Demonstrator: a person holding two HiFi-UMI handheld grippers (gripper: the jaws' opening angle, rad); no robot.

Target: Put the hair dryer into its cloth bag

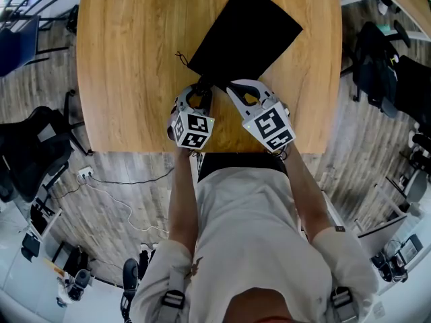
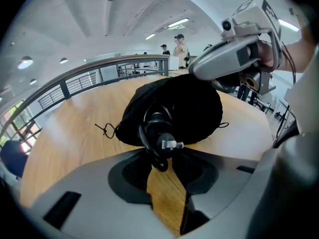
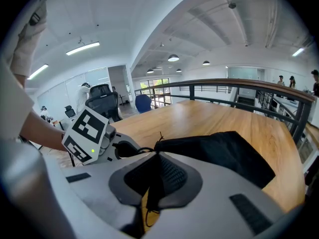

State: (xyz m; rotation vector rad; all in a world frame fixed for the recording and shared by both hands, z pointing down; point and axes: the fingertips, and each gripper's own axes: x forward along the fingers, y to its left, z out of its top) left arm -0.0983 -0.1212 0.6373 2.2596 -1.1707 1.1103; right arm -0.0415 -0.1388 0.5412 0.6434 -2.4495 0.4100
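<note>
left gripper [image 1: 199, 91] is pinching the power cord [image 2: 158, 159] at the cloth bag [image 1: 246, 36] mouth; right gripper [image 1: 234, 86] is clamping the bag's rim.

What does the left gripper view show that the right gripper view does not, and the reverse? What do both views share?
Only the left gripper view: the plug at the mouth of the black cloth bag, a cord loop between its own jaws, and the right gripper above the bag. Only the right gripper view: the right jaws shut on the bag's edge, and the left gripper beside them. Both: the bag lying on the wooden table.
</note>
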